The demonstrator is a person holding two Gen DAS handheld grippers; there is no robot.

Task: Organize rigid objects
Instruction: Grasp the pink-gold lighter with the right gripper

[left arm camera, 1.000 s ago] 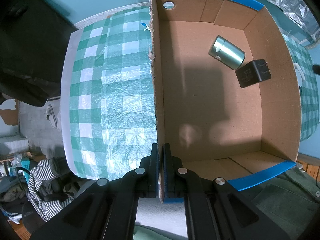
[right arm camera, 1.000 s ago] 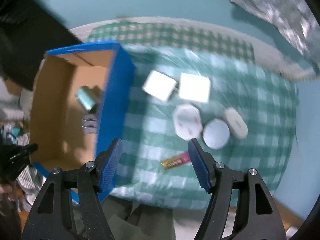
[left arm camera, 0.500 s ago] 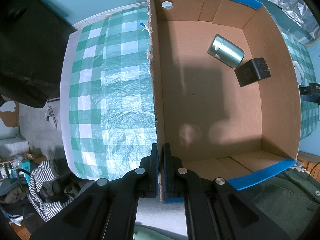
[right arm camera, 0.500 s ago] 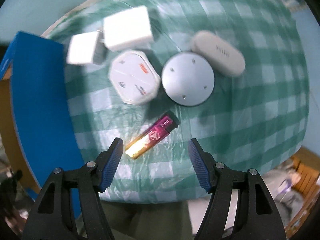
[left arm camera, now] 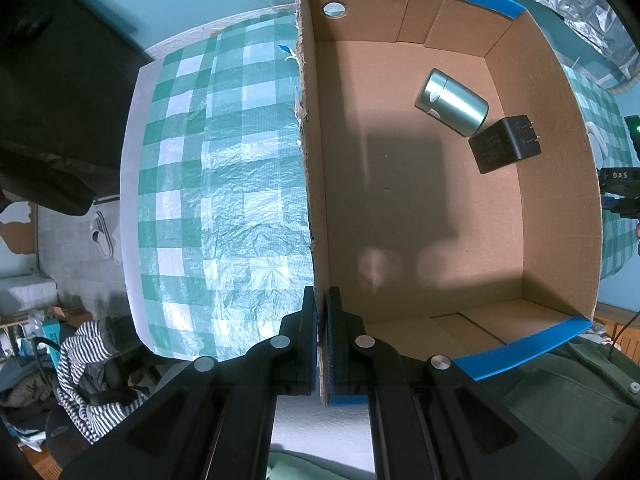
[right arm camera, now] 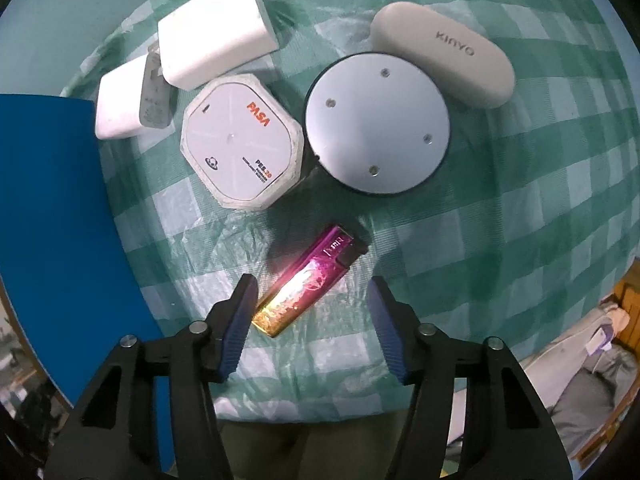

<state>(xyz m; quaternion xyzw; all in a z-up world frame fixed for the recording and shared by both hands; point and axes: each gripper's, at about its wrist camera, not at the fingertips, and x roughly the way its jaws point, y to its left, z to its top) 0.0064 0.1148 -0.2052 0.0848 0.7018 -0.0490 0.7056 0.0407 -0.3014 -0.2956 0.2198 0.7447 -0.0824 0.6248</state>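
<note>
My left gripper is shut on the left wall of the cardboard box, at its near corner. Inside the box lie a silver cylinder and a black plug adapter. My right gripper is open just above a shiny pink-gold lighter, whose near end lies between the fingertips. Beyond it lie a white octagonal device, a round grey disc, a white oval case and two white chargers.
A green checked cloth covers the table. The box's blue outer wall stands left of the lighter. The table's near edge is close below my right gripper. Striped clothing lies below the table at the left.
My right gripper has swung from a view over the box and come down over the lighter, which now sits between its fingers. The left gripper and the box have stayed put.
</note>
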